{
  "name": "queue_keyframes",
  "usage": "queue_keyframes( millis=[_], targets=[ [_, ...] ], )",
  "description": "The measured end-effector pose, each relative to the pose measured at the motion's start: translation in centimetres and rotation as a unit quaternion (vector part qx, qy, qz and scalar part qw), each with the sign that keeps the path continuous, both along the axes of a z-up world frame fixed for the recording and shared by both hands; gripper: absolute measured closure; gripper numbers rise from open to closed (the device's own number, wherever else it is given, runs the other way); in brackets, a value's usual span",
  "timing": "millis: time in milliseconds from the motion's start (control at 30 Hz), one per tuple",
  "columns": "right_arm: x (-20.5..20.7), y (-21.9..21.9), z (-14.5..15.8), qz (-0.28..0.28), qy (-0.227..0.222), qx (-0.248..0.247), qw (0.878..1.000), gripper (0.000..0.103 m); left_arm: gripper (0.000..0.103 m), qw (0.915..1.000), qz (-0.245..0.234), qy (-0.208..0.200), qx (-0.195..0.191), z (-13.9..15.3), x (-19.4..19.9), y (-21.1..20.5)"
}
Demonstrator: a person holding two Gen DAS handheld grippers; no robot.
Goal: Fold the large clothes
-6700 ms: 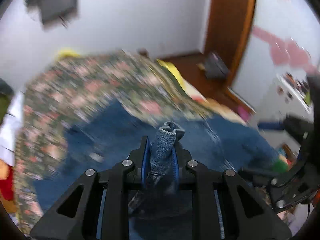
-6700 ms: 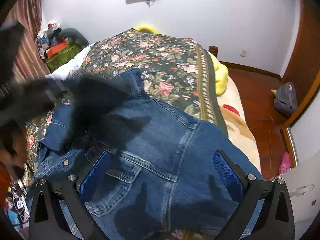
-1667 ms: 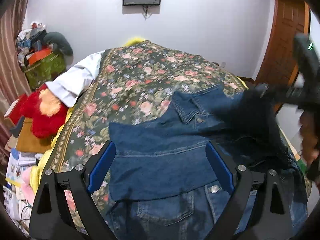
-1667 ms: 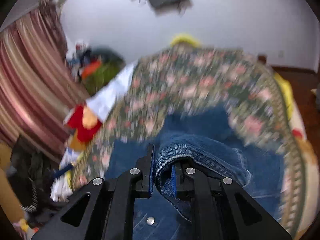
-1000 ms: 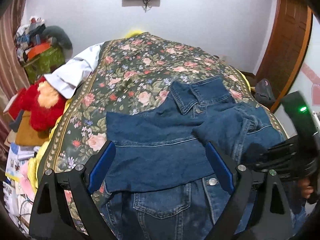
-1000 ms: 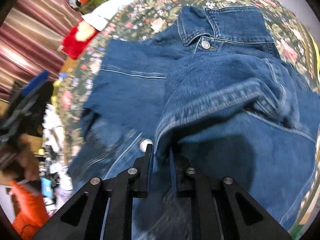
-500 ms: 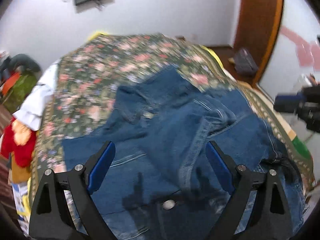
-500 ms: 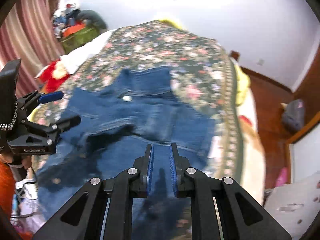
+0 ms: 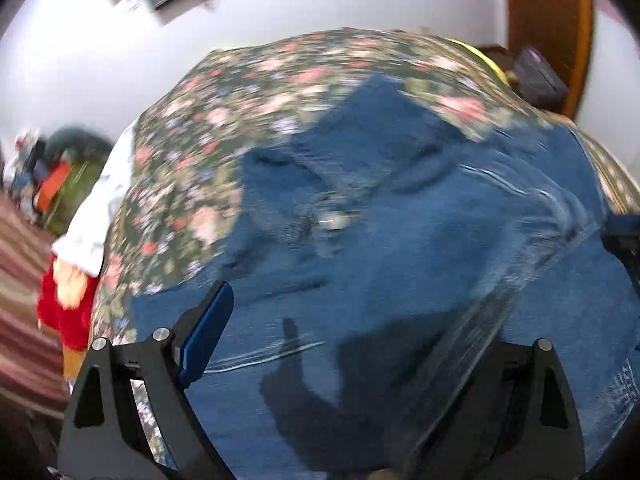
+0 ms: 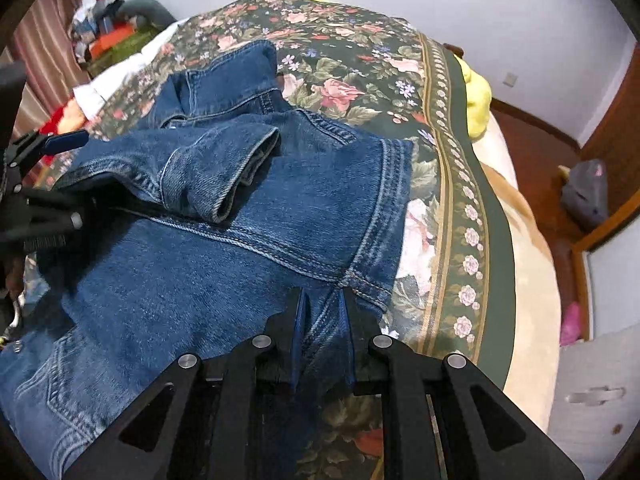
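Observation:
A blue denim jacket (image 10: 248, 232) lies spread on the floral bedspread (image 10: 360, 40), collar (image 10: 228, 76) at the far end. One sleeve (image 10: 216, 168) lies folded across its chest, cuff open toward the right. My right gripper (image 10: 322, 312) hovers over the jacket's near right hem; its jaws stand close together and are just opening, with nothing pinched between them. In the blurred left wrist view my left gripper (image 9: 340, 332) is wide open low above the jacket (image 9: 400, 240), holding nothing. The left gripper (image 10: 68, 180) also shows at the jacket's left side.
A white cloth (image 10: 100, 88), a red plush toy (image 9: 60, 300) and a clutter pile (image 10: 112, 28) sit off the bed's left side. Something yellow (image 10: 478, 108) hangs at the right bed edge. A grey bag (image 10: 584, 192) lies on the wooden floor by the door.
My right gripper let go of the sleeve, which now lies across the jacket, and drew back to the right hem. The left gripper, still open, swung lower and closer over the jacket.

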State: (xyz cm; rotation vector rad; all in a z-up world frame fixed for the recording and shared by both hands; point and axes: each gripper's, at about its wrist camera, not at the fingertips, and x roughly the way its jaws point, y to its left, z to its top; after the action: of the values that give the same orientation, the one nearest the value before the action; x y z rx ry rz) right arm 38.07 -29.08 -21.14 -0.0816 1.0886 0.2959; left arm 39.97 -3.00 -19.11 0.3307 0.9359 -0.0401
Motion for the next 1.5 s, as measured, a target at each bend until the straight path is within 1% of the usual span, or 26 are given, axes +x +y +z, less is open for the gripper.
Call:
queue_keyframes(
  millis=[67, 133, 200, 233, 267, 300, 333, 367, 400, 500, 633, 767, 833, 867, 933, 1000, 1067, 1100, 1133, 1200, 1233, 1267, 1300, 1367, 1400, 1500],
  targets=[
    [0.0, -0.5, 0.0, -0.012, 0.005, 0.012, 1.000, 0.080, 0.012, 0.9997, 0.022, 0.004, -0.009, 0.3, 0.2, 2.2],
    [-0.2, -0.9, 0.0, -0.017, 0.006, 0.024, 1.000, 0.079, 0.012, 0.9988, 0.042, 0.008, -0.025, 0.5, -0.2, 4.9],
    [-0.6, -0.9, 0.0, -0.023, -0.003, 0.018, 1.000, 0.073, 0.012, 0.9966, 0.056, 0.023, -0.055, 0.0, -0.9, 7.1],
    [-1.0, -0.7, 0.1, -0.031, -0.009, 0.000, 0.999, 0.067, 0.012, 0.9949, 0.069, 0.032, -0.067, -0.4, -1.4, 8.4],
    [-0.9, -0.6, -0.1, -0.046, -0.017, -0.027, 0.998, 0.039, 0.011, 0.9937, 0.076, 0.037, -0.073, -0.6, -1.8, 9.0],
    [-1.0, -0.6, 0.0, -0.063, -0.027, -0.056, 0.996, 0.012, 0.011, 0.9914, 0.082, 0.046, -0.091, -1.1, -2.4, 10.0],
    [-1.1, -0.7, 0.0, -0.068, -0.034, -0.065, 0.995, 0.009, 0.011, 0.9871, 0.086, 0.061, -0.121, -1.7, -2.9, 10.9],
    [-1.3, -0.8, 0.0, -0.063, -0.029, -0.055, 0.996, 0.009, 0.011, 0.9846, 0.093, 0.069, -0.131, -2.3, -3.3, 11.5],
    [-1.3, -1.0, -0.1, -0.060, -0.014, -0.041, 0.997, 0.009, 0.011, 0.9836, 0.100, 0.076, -0.129, -2.8, -3.7, 11.9],
    [-1.5, -1.7, -0.1, -0.068, 0.004, -0.023, 0.997, 0.009, 0.011, 0.9826, 0.102, 0.084, -0.130, -3.5, -5.1, 12.3],
    [-1.9, -2.4, 0.7, -0.083, 0.010, -0.005, 0.996, 0.009, 0.011, 0.9779, 0.096, 0.084, -0.166, -3.2, -5.8, 12.8],
    [-2.0, -2.5, 1.5, -0.092, 0.015, 0.024, 0.995, 0.009, 0.011, 0.9701, 0.110, 0.076, -0.203, -2.2, -4.6, 13.1],
    [-1.9, -2.3, 1.9, -0.094, 0.016, 0.033, 0.995, 0.009, 0.011, 0.9694, 0.112, 0.070, -0.207, -1.5, -3.2, 12.5],
    [-1.9, -2.1, 2.2, -0.096, 0.016, 0.040, 0.994, 0.009, 0.011, 0.9713, 0.107, 0.070, -0.200, -1.5, -2.4, 12.2],
    [-1.8, -2.0, 2.5, -0.101, 0.019, 0.064, 0.993, 0.009, 0.011, 0.9780, 0.089, 0.086, -0.168, -2.0, -0.6, 10.7],
    [-1.6, -2.0, 2.5, -0.106, 0.028, 0.088, 0.990, 0.009, 0.011, 0.9826, 0.077, 0.112, -0.127, -3.5, 1.1, 9.1],
    [-1.3, -2.2, 2.3, -0.116, 0.036, 0.103, 0.987, 0.009, 0.014, 0.9863, 0.075, 0.116, -0.091, -4.5, 1.8, 8.2],
    [-1.2, -2.3, 2.2, -0.123, 0.040, 0.107, 0.986, 0.009, 0.019, 0.9874, 0.079, 0.110, -0.081, -4.7, 2.0, 7.9],
    [-1.0, -2.5, 1.9, -0.131, 0.046, 0.112, 0.984, 0.009, 0.023, 0.9874, 0.084, 0.106, -0.083, -4.5, 2.1, 7.9],
    [-0.8, -2.9, 1.3, -0.141, 0.056, 0.121, 0.981, 0.009, 0.052, 0.9868, 0.100, 0.093, -0.086, -3.7, 2.4, 7.9],
    [-0.7, -3.0, 1.2, -0.145, 0.057, 0.120, 0.980, 0.009, 0.060, 0.9870, 0.102, 0.087, -0.088, -3.2, 2.5, 8.0],
    [-0.7, -3.0, 1.1, -0.147, 0.057, 0.117, 0.980, 0.009, 0.072, 0.9866, 0.097, 0.086, -0.099, -2.7, 2.7, 8.1],
    [-0.6, -3.0, 1.1, -0.148, 0.056, 0.114, 0.981, 0.009, 0.077, 0.9860, 0.095, 0.083, -0.109, -2.0, 2.9, 8.2],
    [-0.7, -2.9, 1.5, -0.143, 0.048, 0.111, 0.982, 0.009, 0.079, 0.9866, 0.088, 0.057, -0.125, 0.0, 2.9, 8.5],
    [-0.7, -2.9, 1.7, -0.140, 0.044, 0.109, 0.983, 0.009, 0.079, 0.9856, 0.074, 0.034, -0.149, 1.5, 2.6, 9.0],
    [-0.6, -2.5, 2.6, -0.128, 0.024, 0.099, 0.986, 0.009, 0.080, 0.9790, 0.044, -0.018, -0.198, 5.0, 1.6, 10.5]
  ],
)
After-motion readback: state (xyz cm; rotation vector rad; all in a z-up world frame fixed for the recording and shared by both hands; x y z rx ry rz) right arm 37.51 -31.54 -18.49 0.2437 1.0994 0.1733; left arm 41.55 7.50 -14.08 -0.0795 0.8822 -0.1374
